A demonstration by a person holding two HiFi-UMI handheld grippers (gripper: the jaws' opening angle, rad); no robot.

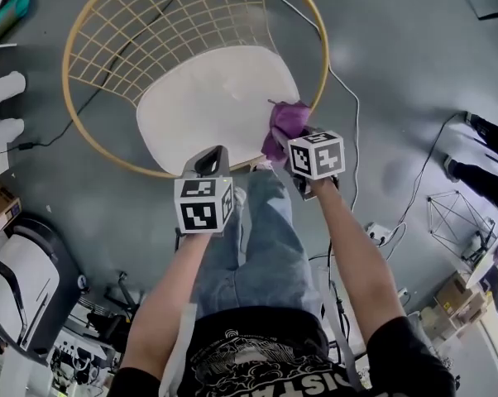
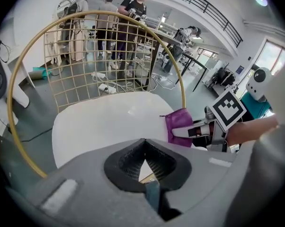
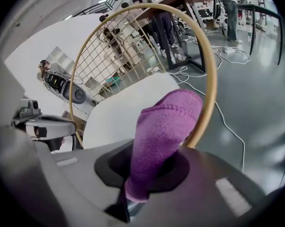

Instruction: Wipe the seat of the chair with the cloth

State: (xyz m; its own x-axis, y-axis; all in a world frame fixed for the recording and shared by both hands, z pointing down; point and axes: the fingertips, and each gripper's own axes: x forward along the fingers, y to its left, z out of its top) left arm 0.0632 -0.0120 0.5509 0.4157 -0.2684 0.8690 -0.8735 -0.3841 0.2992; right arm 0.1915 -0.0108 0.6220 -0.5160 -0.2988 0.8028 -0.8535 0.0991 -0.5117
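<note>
My right gripper [image 3: 143, 174] pinches the purple cloth [image 3: 165, 126], a hold that only its own view makes plain. The head view places the cloth at the right edge of the chair's white seat [image 1: 208, 106], just inside the gold ring frame [image 1: 66, 64]. My left gripper [image 2: 145, 167], jaws pressed together on nothing, hangs at the seat's near edge.

My head view steeply down from above the chair [image 1: 150, 31], my two gripper views low and close, facing across it, all three sharing the seat [image 1: 208, 106].
</note>
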